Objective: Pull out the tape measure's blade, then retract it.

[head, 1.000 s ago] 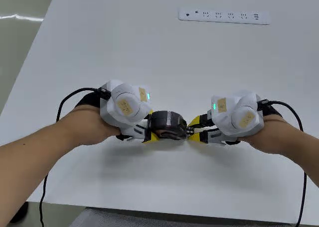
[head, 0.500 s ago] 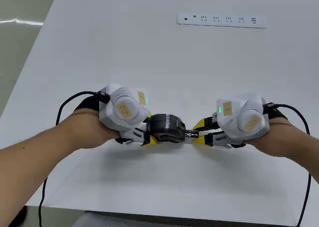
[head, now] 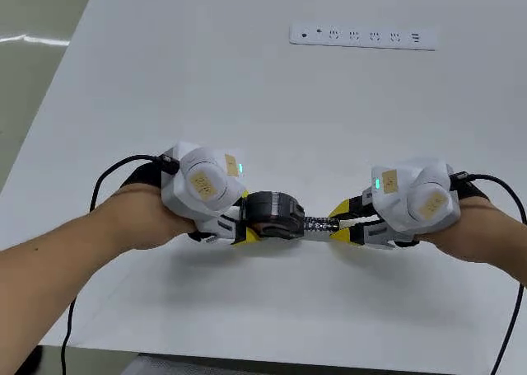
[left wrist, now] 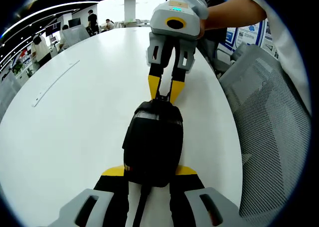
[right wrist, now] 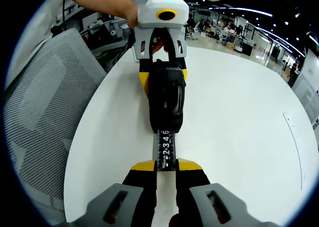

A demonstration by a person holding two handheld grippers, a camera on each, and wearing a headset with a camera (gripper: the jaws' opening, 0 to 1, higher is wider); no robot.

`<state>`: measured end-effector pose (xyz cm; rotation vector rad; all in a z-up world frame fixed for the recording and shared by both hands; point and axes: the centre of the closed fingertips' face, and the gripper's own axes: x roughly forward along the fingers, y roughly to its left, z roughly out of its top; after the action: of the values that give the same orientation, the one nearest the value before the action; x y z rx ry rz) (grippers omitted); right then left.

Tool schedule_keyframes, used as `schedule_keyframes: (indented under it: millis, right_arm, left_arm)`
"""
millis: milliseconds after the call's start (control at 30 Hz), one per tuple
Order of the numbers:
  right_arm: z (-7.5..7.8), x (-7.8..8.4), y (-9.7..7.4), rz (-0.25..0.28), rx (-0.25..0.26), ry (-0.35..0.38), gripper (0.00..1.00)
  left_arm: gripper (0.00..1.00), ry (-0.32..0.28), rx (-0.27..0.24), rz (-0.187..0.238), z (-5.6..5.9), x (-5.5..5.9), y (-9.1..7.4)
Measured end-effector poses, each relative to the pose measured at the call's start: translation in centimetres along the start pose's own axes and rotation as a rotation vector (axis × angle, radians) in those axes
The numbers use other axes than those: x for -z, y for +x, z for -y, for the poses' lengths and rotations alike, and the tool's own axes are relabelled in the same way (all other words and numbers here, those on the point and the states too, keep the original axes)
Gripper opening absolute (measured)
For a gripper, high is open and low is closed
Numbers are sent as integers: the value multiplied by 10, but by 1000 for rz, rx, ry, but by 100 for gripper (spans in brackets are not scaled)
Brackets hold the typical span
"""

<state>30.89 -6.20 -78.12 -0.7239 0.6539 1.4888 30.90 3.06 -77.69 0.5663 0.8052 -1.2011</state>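
Head view: the tape measure (head: 272,214) lay on the near part of the white table (head: 247,95), between the two grippers. The left gripper (head: 240,227) was clamped on its black case from the left. The right gripper (head: 339,225) pinched the end of the blade (head: 317,224), a short stretch of which was drawn out to the right. A power strip (head: 362,36) lay at the far side, well apart. A black cable (head: 107,177) ran from the left gripper toward the near edge.

Left gripper view: the jaws gripped the near end of the case, which hid most of the blade. A mesh chair (left wrist: 264,112) stood past the table edge, with people (left wrist: 92,20) far off.

Right gripper view: the yellow tips were closed on the blade, printed numerals showing ahead of them. The left gripper's body hid the far end of the case.
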Motion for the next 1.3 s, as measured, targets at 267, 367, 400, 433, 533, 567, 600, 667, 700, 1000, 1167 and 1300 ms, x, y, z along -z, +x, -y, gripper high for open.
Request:
schedule_keyframes:
  millis: [267,367,400,433,533,567,600,667,700,1000,1167,1300]
  right_arm:
    - [-1,9,-9,-12,6,6,8]
    - [0,13,-13,-16,10,10,8]
    - [0,15,-14,-18,11,11,8]
    - [0,16,-15,-20,12,14,8]
    - [0,19,-17,-25,15,17,8]
    - [0,20,-18,-27,16,17,8]
    - [0,21,-19,-29,17,18,9]
    - [1,24,-21,-33,20,17,9]
    - [1,25,-22,-35,20,17,9]
    - [2,33,-29,-48,27,22,9]
    - [2,37,-35,-56,33,26,9]
    - [3,41,-41,-61,38,29,9]
  left_arm:
    - [28,2,3,-2,0,0,0]
    - [28,1,3,-2,0,0,0]
    - [28,0,3,-2,0,0,0]
    - [28,-1,3,-2,0,0,0]
    - [28,-3,2,0,0,0,0]
    - [28,-3,2,0,0,0,0]
    - [28,-4,2,1,0,0,0]
    - [28,-4,2,1,0,0,0]
    - [28,-4,2,1,0,0,0]
    - [28,-8,2,1,0,0,0]
    - [28,-9,0,3,0,0,0]
    - [28,-9,1,3,-1,-1,0]
